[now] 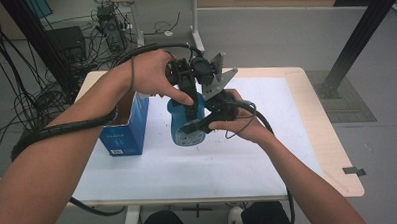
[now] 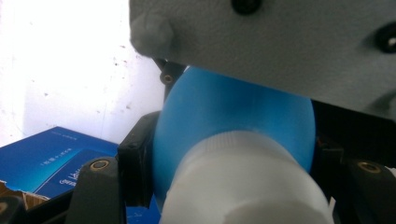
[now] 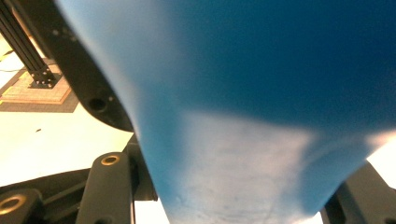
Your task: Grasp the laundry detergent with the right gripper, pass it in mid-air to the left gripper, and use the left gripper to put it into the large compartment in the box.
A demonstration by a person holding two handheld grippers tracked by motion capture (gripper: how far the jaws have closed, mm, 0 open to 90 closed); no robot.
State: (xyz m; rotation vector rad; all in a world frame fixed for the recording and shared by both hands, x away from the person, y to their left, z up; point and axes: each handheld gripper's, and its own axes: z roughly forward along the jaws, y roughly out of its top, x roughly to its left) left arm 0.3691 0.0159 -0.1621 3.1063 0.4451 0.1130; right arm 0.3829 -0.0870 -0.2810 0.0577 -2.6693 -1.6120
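Blue bottle [image 1: 186,123] sits at centre of the high view, over the white table cover [image 1: 268,154], pinned between both tools. Left gripper [image 1: 190,100] comes down on it from above, held by the hand in the upper middle of the frame; right gripper [image 1: 207,119] meets it from the right side, the grey three-cornered plate [image 1: 217,74] sticking up just above. An open blue box [image 1: 124,129] stands just left of the bottle, near the table's left edge. Cables trail from both hands toward the lower left and lower right.

Left gripper view: bottle [image 2: 233,121] fills the centre, its white cap [image 2: 243,186] at bottom centre pointing at the camera. Black jaws sit tight against the blue body on either side, narrow and clamped on it. Grey plate [image 2: 280,42] of the other gripper spans the top. Blue box [image 2: 51,161] lies at lower left.

Right gripper view: the bottle's blue wall [image 3: 261,93] takes up most of the frame, very close and blurred. Jaws rise at lower left and lower right, pressed on the bottle's sides. Table surface [image 3: 51,140] shows at left.
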